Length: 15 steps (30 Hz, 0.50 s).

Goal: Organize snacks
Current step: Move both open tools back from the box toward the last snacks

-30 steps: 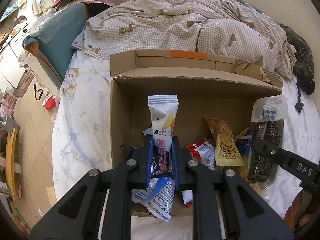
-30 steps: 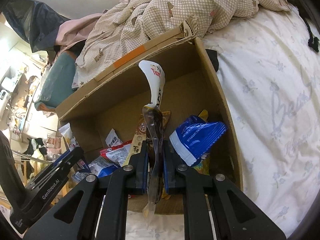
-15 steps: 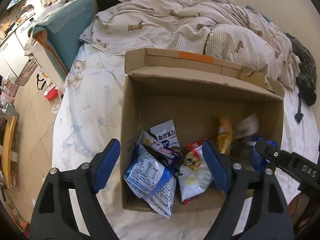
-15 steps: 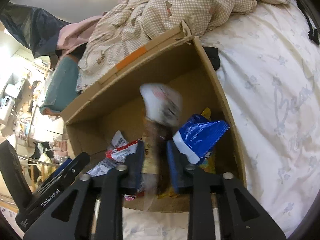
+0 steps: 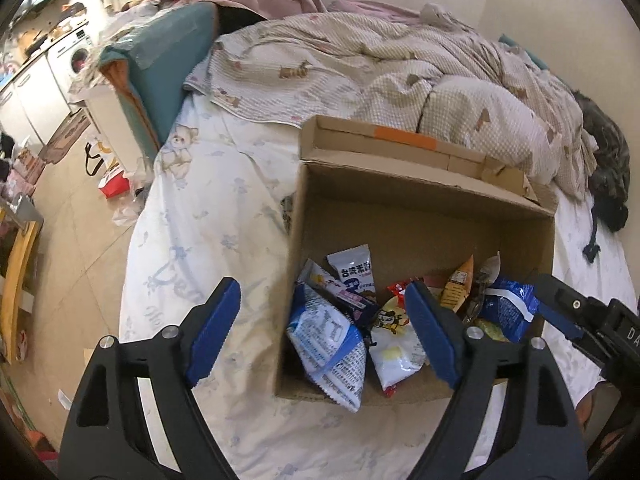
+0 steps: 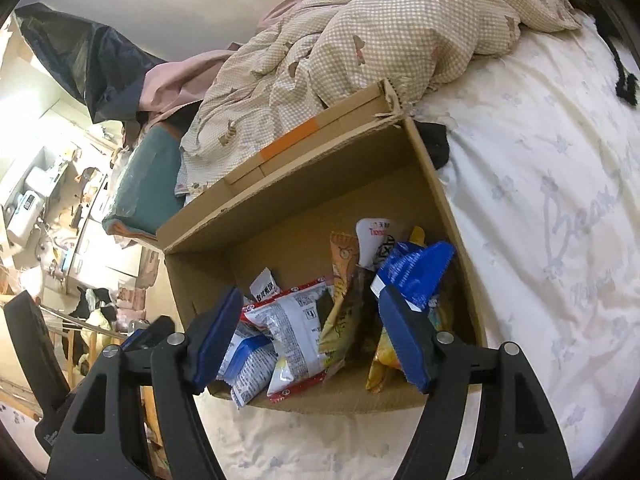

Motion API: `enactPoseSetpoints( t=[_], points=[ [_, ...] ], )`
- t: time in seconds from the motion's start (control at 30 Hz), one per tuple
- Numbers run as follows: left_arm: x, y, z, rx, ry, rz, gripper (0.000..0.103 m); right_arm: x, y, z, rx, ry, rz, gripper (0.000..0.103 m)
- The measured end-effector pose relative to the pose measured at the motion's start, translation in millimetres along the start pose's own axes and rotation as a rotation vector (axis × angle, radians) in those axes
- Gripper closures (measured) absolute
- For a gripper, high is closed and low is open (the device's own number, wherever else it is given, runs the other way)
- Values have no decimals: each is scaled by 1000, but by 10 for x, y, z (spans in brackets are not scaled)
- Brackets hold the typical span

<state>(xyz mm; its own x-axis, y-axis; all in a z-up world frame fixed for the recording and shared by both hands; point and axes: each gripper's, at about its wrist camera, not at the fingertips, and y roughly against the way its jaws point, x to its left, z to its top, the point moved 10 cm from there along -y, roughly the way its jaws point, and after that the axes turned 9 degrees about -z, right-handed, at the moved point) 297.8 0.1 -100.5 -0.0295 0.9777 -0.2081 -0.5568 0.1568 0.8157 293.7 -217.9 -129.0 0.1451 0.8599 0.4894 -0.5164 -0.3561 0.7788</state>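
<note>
Both grippers empty, jaws spread wide. Left gripper [image 5: 324,332] hangs over the near-left corner of the cardboard box [image 5: 424,224]; its left blue pad sits over the bedsheet [image 5: 208,216] outside the box, right pad over the snacks inside. Right gripper [image 6: 310,340] hangs over the near edge of the same box, both pads over the contents.

All snacks lie loose in the box bottom, none held:
- blue-and-white bag [image 5: 326,336] at near-left, between the left gripper's pads and below them, its end lapping the near wall
- white packet with cartoon face [image 5: 394,340] just beside it, touching the right pad's edge in view
- small white packet with blue print [image 5: 354,270] further in
- orange packet [image 5: 460,280] leaning upright mid-box
- blue bag [image 6: 414,272] at the right side, propped up, just beyond the right gripper's right pad
- red-trimmed white bag [image 6: 298,320] between the right gripper's pads

Box sits on the bed, checked duvet [image 5: 400,72] bunched behind it.
</note>
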Motion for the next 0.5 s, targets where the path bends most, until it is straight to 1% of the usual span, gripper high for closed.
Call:
enactPoseSetpoints(
  t=[0.27,0.5],
  points=[
    [166,249,-185,-7,23,-7,21,-65,186,-169,1,-22,8,29],
    [281,405,-483,17,36,-12,21,-83,336,-394,2,-8,2,29]
  ],
)
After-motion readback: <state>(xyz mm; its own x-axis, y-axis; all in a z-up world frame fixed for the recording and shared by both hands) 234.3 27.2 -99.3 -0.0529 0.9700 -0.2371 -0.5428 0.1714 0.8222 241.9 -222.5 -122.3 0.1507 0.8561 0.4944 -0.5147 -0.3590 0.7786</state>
